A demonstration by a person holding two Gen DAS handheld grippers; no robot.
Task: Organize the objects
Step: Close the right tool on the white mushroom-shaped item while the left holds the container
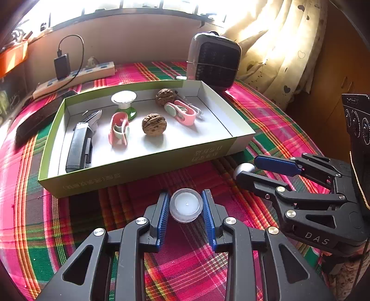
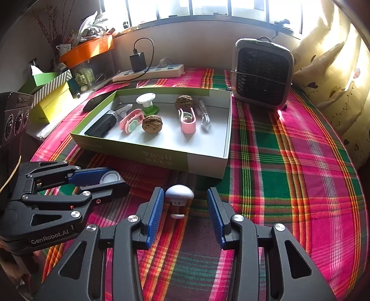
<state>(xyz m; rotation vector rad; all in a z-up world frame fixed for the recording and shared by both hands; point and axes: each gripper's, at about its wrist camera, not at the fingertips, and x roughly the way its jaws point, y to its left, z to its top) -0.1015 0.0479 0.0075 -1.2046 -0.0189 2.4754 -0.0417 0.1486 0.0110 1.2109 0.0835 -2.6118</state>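
Plaid cloth (image 2: 289, 162) in pink, green and orange covers the whole surface I am working over, lit hard by a row of windows (image 2: 208, 9) along the far wall. A cream curtain (image 1: 282, 46) with small hearts hangs at the right. Near the back stand a small grey fan heater (image 2: 262, 74) and a white power strip (image 2: 150, 71) with a black charger plugged in; in the right wrist view, cluttered boxes and an orange tray (image 2: 87, 49) fill the left corner.

On the cloth sits a shallow green-sided box (image 1: 138, 169) holding two walnuts (image 1: 154, 123), two pink clips (image 1: 119, 128), a black tool (image 1: 79, 148), a white-and-green stand (image 1: 124, 101) and a white cable.

My left gripper (image 1: 186, 206) is clamped on a small clear tealight (image 1: 186, 205), both blue pads pressed against its sides, just in front of the box's near wall. My right gripper (image 2: 185, 206) stands with its jaws apart around a little white mushroom-shaped piece (image 2: 179, 195); its left pad looks just beside the cap, the right pad clearly off it. The piece rests on the cloth, close to the box wall.
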